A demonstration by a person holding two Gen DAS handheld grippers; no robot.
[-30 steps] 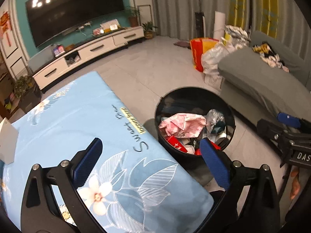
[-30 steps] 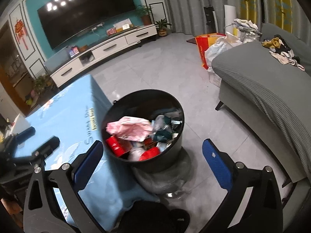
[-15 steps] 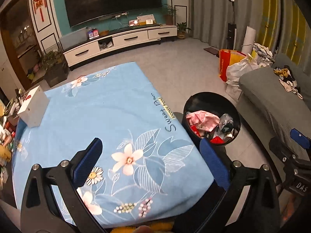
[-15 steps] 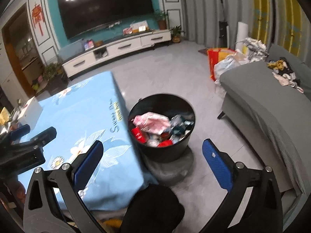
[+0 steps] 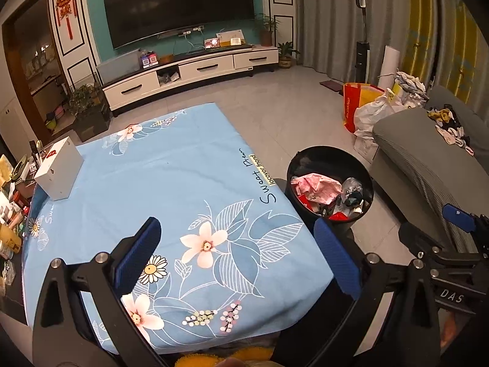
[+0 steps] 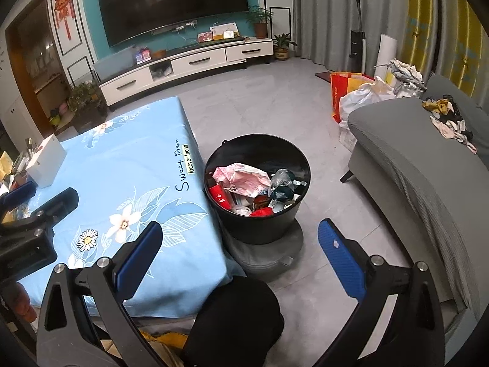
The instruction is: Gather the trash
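- While hovering above the blue floral tablecloth (image 5: pixel 171 183), left gripper (image 5: pixel 235 253) spread wide, blue pads (image 5: pixel 139 253) gripping nothing.
- Right gripper (image 6: pixel 238 260) likewise gaping wide and empty, hanging over grey floor between table edge and grey sofa (image 6: pixel 412 165).
- Sitting on a grey round base just beside the table's right edge: black trash bin (image 6: pixel 259 223), upright, open-topped.
- Filling the bin: trash, a crumpled pink wrapper (image 6: pixel 241 177) lying on top, red packets (image 6: pixel 221 198) and dark crumpled pieces around it (single items too small to tell).
- Resting on the cloth's far left corner: white box (image 5: pixel 59 168), well apart from both grippers.
- Standing against the teal wall beyond: TV (image 5: pixel 180 0) above a white cabinet (image 5: pixel 189 72).
- Leaning by the sofa's far end: red bag (image 6: pixel 345 91) and white plastic bags (image 6: pixel 363 94).
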